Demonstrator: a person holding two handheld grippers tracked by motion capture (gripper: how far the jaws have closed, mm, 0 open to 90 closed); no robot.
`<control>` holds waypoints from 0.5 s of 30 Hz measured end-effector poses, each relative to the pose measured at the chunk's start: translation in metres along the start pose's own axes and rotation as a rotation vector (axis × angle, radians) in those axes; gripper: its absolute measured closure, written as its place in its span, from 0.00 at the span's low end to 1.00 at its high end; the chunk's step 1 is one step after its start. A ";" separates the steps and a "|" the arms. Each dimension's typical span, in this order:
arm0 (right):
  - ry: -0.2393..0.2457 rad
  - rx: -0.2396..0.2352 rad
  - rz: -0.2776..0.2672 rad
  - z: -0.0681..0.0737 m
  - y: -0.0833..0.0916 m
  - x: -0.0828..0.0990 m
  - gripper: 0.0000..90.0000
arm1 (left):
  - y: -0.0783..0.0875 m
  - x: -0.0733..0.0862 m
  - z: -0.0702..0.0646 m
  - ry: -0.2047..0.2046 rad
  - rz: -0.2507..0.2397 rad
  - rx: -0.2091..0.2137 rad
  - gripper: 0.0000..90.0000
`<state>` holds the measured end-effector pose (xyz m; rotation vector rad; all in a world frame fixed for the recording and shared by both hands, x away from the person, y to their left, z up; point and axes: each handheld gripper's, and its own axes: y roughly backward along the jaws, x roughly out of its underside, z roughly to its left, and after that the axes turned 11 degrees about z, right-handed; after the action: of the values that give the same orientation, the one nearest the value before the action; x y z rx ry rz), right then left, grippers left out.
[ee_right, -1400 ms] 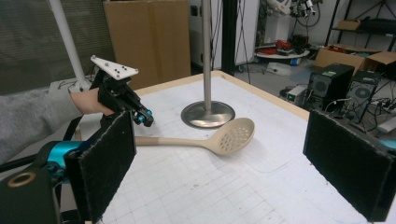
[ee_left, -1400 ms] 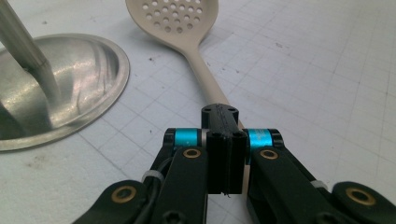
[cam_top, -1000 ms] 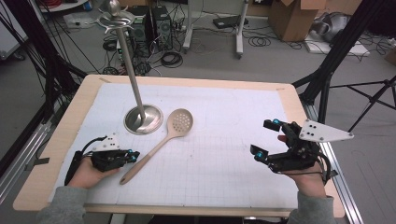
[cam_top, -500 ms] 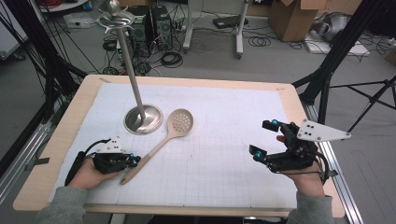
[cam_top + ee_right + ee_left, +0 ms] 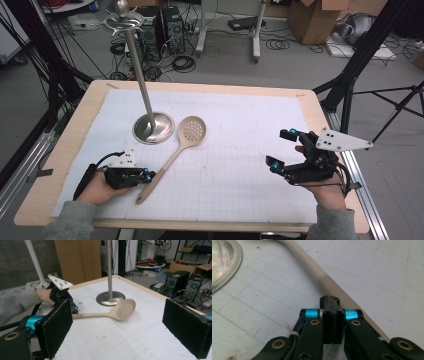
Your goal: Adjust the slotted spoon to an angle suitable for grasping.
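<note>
One slotted spoon (image 5: 172,157) lies just beside one metal stand (image 5: 153,127). The left gripper (image 5: 149,174), jaws closed and empty, meets its handle; the right gripper (image 5: 282,148) gapes, well apart.

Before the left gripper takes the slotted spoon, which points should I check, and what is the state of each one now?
1. Left gripper beside the slotted spoon handle: ok, its tip is at the handle.
2. Left jaws open for the handle: not ok, they are pressed together in the left gripper view.
3. Handle between the left jaws: not ok, it lies beyond the tip.
4. Right gripper away from the spoon: ok, open and empty.
5. Spoon bowl apart from the stand base: cannot tell, they lie very close.
</note>
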<state>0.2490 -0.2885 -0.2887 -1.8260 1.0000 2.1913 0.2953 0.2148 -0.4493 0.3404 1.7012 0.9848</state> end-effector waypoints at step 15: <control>-0.007 -0.005 0.009 0.001 -0.001 0.000 0.09 | -0.015 -0.015 -0.015 -0.045 0.003 0.051 1.00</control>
<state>0.2488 -0.2877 -0.2892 -1.8182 1.0048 2.2053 0.2909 0.1889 -0.4493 0.3959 1.6875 0.9306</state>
